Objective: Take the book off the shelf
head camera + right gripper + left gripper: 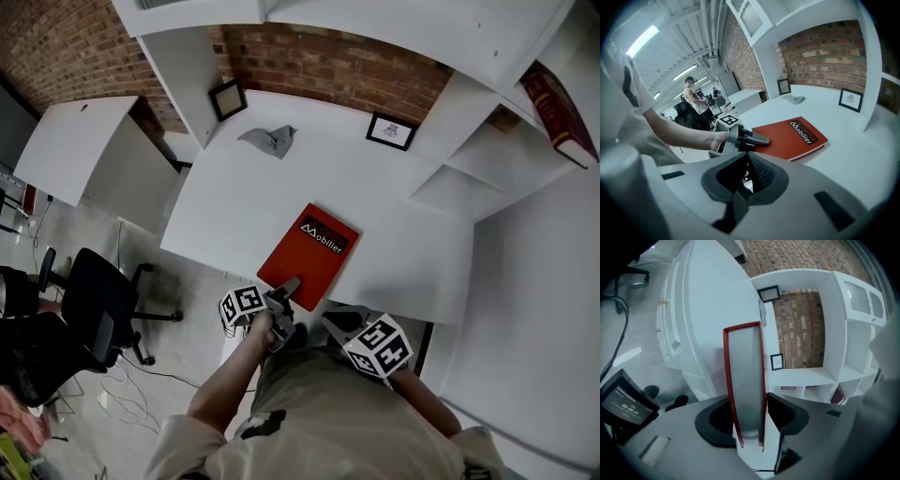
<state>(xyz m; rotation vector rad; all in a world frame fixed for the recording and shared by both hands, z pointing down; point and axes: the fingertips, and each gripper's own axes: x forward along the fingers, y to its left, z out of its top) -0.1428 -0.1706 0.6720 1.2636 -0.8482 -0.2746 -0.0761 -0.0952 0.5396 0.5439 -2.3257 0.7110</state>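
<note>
A red book (309, 253) with white lettering lies flat on the white desk (281, 187), near its front edge. My left gripper (289, 286) is at the book's near corner, one jaw above the cover and one below. In the left gripper view the book's (746, 380) page edge runs between the jaws of that gripper (750, 427), with a thin gap at one pad. The right gripper view shows the left gripper (759, 139) at the corner of the book (794, 136). My right gripper (337, 319) hangs off the desk's front edge, shut and empty (746, 173).
A dark red book (561, 112) leans on the white shelf at the right. Two framed pictures (228, 98) (391, 131) and a grey cloth (270, 140) sit at the back of the desk. An office chair (98, 305) stands left. A person (696, 101) stands far behind.
</note>
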